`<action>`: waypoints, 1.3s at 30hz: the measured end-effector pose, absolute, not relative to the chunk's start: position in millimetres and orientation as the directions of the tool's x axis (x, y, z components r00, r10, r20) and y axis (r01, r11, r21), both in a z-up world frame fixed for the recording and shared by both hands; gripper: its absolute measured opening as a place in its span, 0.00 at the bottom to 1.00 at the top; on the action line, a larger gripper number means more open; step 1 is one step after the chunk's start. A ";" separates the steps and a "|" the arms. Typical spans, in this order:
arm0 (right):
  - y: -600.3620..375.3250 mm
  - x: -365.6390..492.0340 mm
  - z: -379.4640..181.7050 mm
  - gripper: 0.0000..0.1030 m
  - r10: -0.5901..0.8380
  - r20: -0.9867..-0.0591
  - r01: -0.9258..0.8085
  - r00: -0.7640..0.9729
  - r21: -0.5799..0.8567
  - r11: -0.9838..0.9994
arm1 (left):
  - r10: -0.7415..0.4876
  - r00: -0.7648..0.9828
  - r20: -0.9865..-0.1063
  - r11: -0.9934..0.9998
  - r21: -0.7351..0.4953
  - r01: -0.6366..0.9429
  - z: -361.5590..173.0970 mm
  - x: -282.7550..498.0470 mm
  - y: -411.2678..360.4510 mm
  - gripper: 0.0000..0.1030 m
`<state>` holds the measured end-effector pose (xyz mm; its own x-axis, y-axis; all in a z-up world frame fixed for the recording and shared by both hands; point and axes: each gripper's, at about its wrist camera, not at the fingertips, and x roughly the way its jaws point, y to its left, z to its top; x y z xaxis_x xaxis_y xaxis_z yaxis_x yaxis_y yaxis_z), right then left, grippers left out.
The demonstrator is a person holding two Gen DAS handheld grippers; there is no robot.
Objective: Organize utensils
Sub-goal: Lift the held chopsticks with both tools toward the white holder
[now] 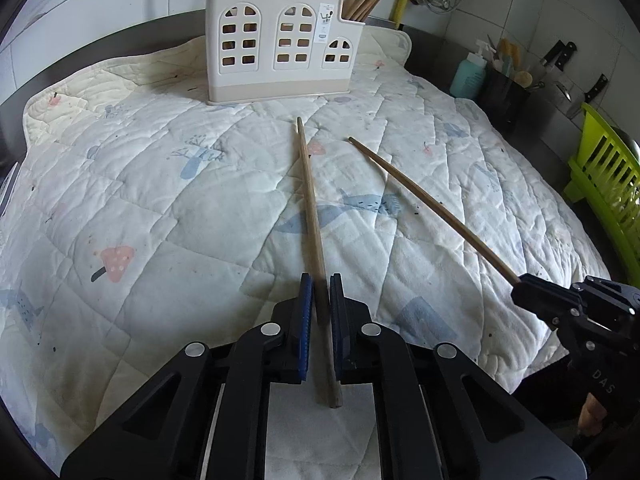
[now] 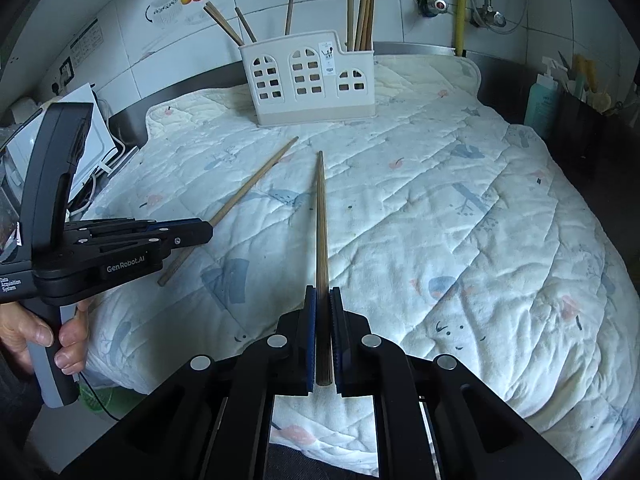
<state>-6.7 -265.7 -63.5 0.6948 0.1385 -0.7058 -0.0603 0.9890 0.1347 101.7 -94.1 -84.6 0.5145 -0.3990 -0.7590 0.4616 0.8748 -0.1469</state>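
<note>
- Setting: a kitchen counter against a tiled wall, covered by a quilted mat (image 1: 168,184) printed with mushrooms and whales; a green dish rack (image 1: 604,176) stands at the far right edge, beyond the right gripper.
- Left gripper (image 1: 320,284): its blue pads are pressed onto a wooden chopstick (image 1: 310,204), pinching it near the thick butt end; a short length of butt projects back behind the pads, and the thin tip reaches ahead of the fingers towards the holder.
- Right gripper (image 2: 323,294): fingers likewise clamped on a second chopstick (image 2: 321,216), gripped at the butt, with the shaft running straight ahead of the fingertips.
- In the right wrist view the left gripper (image 2: 200,232) appears to the left of the fingers, held by a person's hand (image 2: 48,336).
- Handling, as a judgement: each stick is light, stiff and slender, with smooth wood that may pivot or slide between the pads; a grip at the butt leaves a long free lever, so the tip will swing with any wrist roll. A hold nearer mid-length would steady it.
- Container: a cream utensil holder (image 1: 276,48) with arched window cut-outs stands well ahead of both fingertips. Its low right compartment holds a bundle of chopsticks (image 2: 362,12); a few more lean in the taller left and middle compartments.
</note>
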 end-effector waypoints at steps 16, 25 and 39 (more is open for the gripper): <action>-270.2 -6.4 -28.0 0.06 0.134 -0.638 -0.074 0.758 0.120 0.990 | -0.412 0.493 -0.766 0.869 -0.168 0.465 -90.8 99.8 -93.0 0.11; -269.3 -0.5 -10.5 0.06 0.132 -0.604 -0.092 0.786 0.097 0.991 | -0.422 0.513 -0.748 0.863 -0.156 0.481 -70.4 104.8 -90.5 0.05; -279.3 27.9 44.3 0.06 0.148 -0.511 -0.116 0.847 0.093 0.989 | -0.445 0.653 -0.612 0.871 -0.129 0.473 -10.4 121.1 -81.7 0.05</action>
